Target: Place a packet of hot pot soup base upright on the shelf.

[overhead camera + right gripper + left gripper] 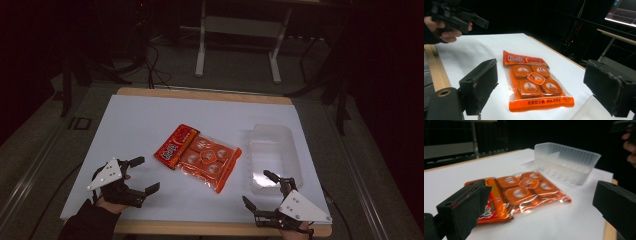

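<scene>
Orange snack pack [200,157] lies flat mid-table [135,120], long axis diagonal: red header end toward far-left, clear sealed end toward near-right. Clear plastic tray [272,155] sits just right of it, apart. Left gripper [141,175] near-left w/ jaws wide, holding nothing, near pack's header end. Right gripper [260,189] near-right, jaws wide too, empty, by tray's near end.

High view looks down; both low, dim tool views share the snack packet [198,157].
</scene>
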Motion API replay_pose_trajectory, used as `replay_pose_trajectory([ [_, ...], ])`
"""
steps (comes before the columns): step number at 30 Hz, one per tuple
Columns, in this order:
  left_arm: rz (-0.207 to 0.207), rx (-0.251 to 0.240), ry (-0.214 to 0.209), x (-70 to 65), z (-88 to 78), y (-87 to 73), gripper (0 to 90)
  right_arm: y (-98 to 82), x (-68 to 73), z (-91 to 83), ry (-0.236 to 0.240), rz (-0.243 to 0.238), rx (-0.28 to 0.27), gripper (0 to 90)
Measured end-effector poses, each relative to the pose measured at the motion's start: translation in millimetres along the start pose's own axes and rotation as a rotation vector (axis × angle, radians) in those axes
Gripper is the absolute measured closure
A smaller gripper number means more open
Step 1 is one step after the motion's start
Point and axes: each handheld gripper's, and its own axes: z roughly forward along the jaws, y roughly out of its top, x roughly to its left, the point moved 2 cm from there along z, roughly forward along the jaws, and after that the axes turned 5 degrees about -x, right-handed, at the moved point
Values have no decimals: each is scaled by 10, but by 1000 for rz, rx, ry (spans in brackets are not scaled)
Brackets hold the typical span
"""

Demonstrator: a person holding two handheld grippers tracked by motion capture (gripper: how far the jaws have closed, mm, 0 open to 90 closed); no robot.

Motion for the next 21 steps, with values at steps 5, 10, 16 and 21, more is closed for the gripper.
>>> replay_pose_trajectory([
  [5, -23, 9, 48, 161, 83, -33, 0, -6, 6, 10, 9, -6, 5, 117],
  [10, 1, 37, 100, 280, 196, -89, 0, -8, 13, 14, 8, -8, 11, 117],
  [16, -40, 60, 120, 407, 320, -121, 6, -16, 13, 19, 9, -4, 10, 117],
  [21, -56, 98, 134, 461, 408, -152, 6, -19, 21, 29, 22, -9, 19, 118],
])
